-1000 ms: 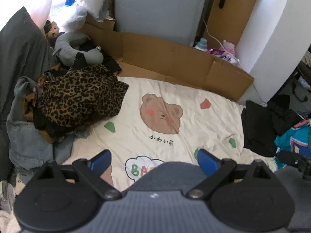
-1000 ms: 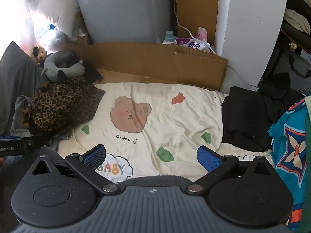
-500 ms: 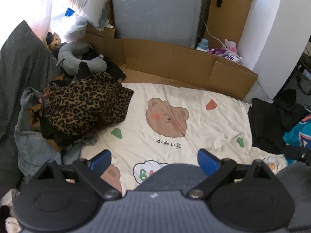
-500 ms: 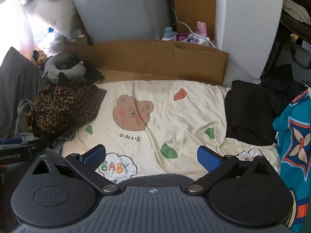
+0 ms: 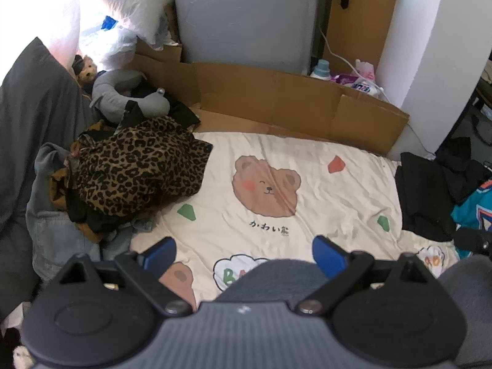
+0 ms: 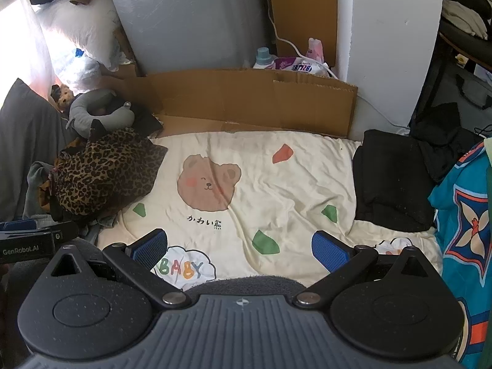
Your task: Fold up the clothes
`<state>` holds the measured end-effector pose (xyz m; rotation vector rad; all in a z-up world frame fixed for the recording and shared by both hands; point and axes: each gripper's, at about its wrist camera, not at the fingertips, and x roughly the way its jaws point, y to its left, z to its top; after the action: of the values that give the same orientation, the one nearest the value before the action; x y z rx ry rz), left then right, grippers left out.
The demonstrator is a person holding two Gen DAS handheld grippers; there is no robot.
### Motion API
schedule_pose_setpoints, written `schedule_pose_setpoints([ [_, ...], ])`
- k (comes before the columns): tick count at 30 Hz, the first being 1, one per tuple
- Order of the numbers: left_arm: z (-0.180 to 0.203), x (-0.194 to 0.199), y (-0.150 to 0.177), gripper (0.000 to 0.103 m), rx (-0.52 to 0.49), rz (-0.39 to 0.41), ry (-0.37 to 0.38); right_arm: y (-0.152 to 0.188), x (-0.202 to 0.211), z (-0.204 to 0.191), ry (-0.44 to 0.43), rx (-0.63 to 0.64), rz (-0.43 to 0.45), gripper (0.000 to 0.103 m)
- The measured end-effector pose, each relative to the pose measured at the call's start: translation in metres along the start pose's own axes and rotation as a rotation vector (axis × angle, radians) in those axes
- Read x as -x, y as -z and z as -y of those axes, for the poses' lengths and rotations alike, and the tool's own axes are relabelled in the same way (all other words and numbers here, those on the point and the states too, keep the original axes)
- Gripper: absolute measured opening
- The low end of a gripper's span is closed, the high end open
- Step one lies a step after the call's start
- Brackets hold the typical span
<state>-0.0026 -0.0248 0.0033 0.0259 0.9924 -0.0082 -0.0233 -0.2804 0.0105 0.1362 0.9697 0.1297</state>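
1. The blanket (image 5: 323, 203) is the biggest thing here. It's cream with a bear print and lies flat, and its middle is bare. The bear's head points toward the far cardboard (image 5: 276, 101), so the print reads upright from the grippers' side.
2. The cardboard stands along the blanket's far edge, in front of a grey panel (image 6: 190, 21).
3. The clothes pile (image 5: 92, 190) is heaped on the blanket's left edge and spills off it. It's a lumpy mound, so I can't really call a long axis.
4. The leopard piece (image 5: 138, 169) is on top of that pile, crumpled, with one corner pointing right onto the blanket toward the bear.
5. The black garment (image 6: 390, 181) sits on the blanket's right edge. It looks roughly folded, with its long side running near to far.
6. The teal shirt (image 6: 461, 215) is just right of the black one, at the frame edge.
7. The neck pillow (image 5: 123, 98) is grey and curled up behind the pile.
8. The left gripper (image 5: 244, 256) has its blue pads spread wide with nothing between them. It hovers over the blanket's near edge.
9. Same deal for the right gripper (image 6: 240, 247): wide apart, empty, above the "BABY" cloud print.
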Motion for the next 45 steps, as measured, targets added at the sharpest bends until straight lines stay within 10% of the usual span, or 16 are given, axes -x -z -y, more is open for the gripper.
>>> schedule_pose_setpoints([
  [45,-0.0028,-0.0015,0.0006,0.096,0.009,0.003,0.014,0.0010,-0.0010,-0.0016,0.005,0.007,0.001,0.103],
])
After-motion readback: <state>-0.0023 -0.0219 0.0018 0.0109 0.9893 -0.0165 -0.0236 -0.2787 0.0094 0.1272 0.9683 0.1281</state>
